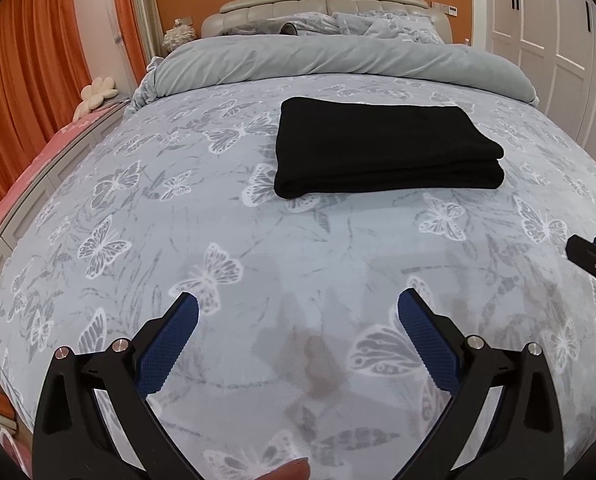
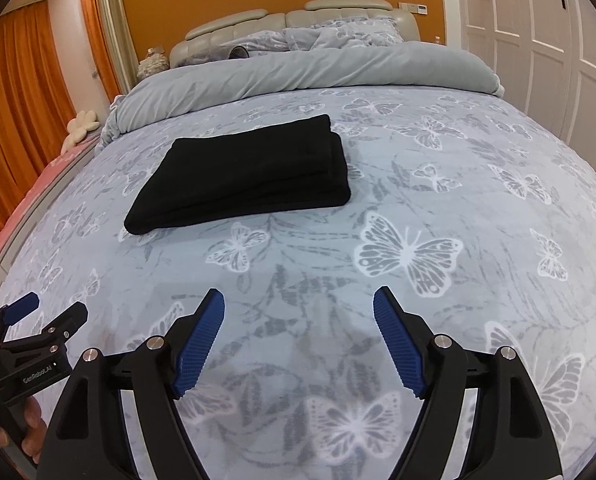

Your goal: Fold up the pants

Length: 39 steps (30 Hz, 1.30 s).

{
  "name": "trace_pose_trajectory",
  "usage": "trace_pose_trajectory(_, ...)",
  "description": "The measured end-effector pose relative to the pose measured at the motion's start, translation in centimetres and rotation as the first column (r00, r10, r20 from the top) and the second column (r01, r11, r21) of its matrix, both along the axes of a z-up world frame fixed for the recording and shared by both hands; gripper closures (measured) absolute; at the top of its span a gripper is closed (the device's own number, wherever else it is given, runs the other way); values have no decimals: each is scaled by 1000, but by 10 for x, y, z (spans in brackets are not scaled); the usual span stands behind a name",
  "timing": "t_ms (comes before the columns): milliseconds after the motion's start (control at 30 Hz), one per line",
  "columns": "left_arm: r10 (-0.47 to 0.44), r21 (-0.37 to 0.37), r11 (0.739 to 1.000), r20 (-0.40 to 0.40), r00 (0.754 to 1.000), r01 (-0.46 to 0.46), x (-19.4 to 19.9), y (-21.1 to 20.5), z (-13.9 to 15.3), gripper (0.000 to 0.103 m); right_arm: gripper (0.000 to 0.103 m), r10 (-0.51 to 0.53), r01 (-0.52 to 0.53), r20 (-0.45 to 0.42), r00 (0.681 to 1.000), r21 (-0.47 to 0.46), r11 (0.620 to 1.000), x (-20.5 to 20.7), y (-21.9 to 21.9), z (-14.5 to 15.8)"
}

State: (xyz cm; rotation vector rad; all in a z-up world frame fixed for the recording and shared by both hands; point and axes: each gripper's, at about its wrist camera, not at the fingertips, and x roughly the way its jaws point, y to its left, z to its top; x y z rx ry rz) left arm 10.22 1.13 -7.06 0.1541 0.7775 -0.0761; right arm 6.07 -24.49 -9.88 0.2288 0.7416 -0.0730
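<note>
Nearest the lens, the left gripper (image 1: 298, 312) and the right gripper (image 2: 298, 308), each with black arms and blue ribbed pads, hang with jaws spread wide and nothing between them, above the pale blue butterfly-print bedspread (image 1: 218, 240). In the left wrist view the right gripper is cut off at 3 o'clock. Well apart from both, at 12 o'clock, the black fabric pants (image 1: 381, 148) lie folded into a flat rectangle on the bedspread. Beyond them a rolled grey duvet (image 1: 317, 60) partly hides the pillows before the beige padded headboard (image 1: 317, 6). Orange curtains (image 1: 26, 72) hang at 10 o'clock.
</note>
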Motion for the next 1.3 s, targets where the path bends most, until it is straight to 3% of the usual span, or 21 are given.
trace_pose_trajectory(233, 8, -36, 999, 3, 1000, -8, -2, 7, 2, 5, 28, 25, -25, -6, 1000, -16, 1000, 4, 13, -1)
trace_pose_trajectory(967, 12, -18, 1000, 12, 1000, -12, -5, 10, 1, 5, 28, 30, -30, -11, 1000, -35, 999, 3, 15, -3)
trace_pose_trajectory(1133, 20, -44, 999, -2, 1000, -21, -2, 12, -5, 5, 28, 31, -32, -11, 999, -36, 999, 3, 16, -2)
trace_pose_trajectory(1300, -7, -1, 1000, 11, 1000, 7, -4, 5, -4, 5, 28, 28, -28, -11, 1000, -36, 999, 1, 16, -2)
